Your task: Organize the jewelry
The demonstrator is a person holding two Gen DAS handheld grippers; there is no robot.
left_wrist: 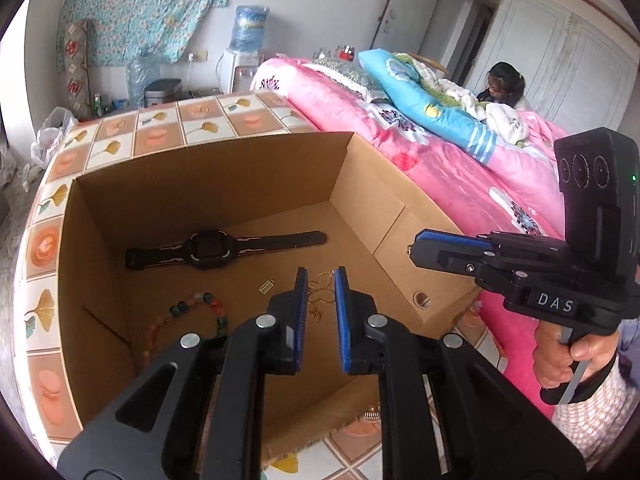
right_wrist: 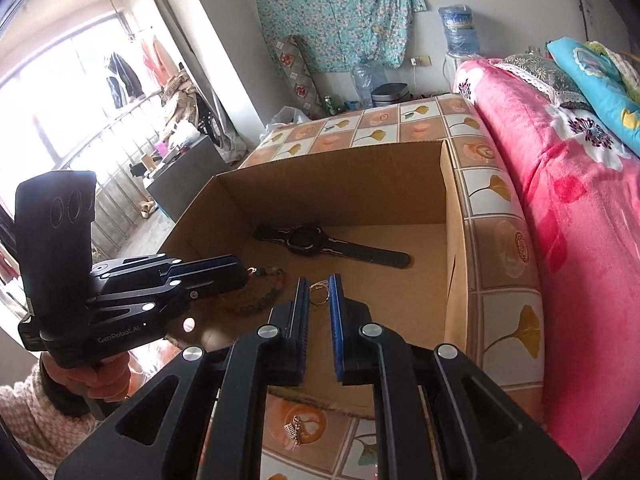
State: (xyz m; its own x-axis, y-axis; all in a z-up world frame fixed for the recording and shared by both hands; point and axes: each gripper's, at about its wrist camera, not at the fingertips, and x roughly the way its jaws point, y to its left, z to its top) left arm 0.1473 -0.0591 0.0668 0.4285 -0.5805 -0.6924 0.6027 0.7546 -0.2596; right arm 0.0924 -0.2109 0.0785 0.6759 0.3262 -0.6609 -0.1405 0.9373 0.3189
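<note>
An open cardboard box [left_wrist: 224, 168] stands on a tiled cloth. On its floor lie a black watch [left_wrist: 224, 249], a coloured bead bracelet [left_wrist: 196, 312], a small gold charm [left_wrist: 266, 286] and gold rings on a chain [left_wrist: 322, 294]. My left gripper [left_wrist: 321, 276] is open and empty above the gold rings. My right gripper [right_wrist: 319, 280] is open and empty above the box's near edge, the gold rings [right_wrist: 320, 294] showing between its fingers. The watch [right_wrist: 332, 246] and bracelet [right_wrist: 264, 288] also show there. A small gold piece [right_wrist: 294, 432] lies on the cloth outside the box.
A pink floral bed [left_wrist: 460, 168] with a blue pillow runs along the right. A person [left_wrist: 504, 86] sits beyond it. A water dispenser [left_wrist: 248, 40] stands by the far wall. The right gripper [left_wrist: 416, 250] hovers over the box's right wall.
</note>
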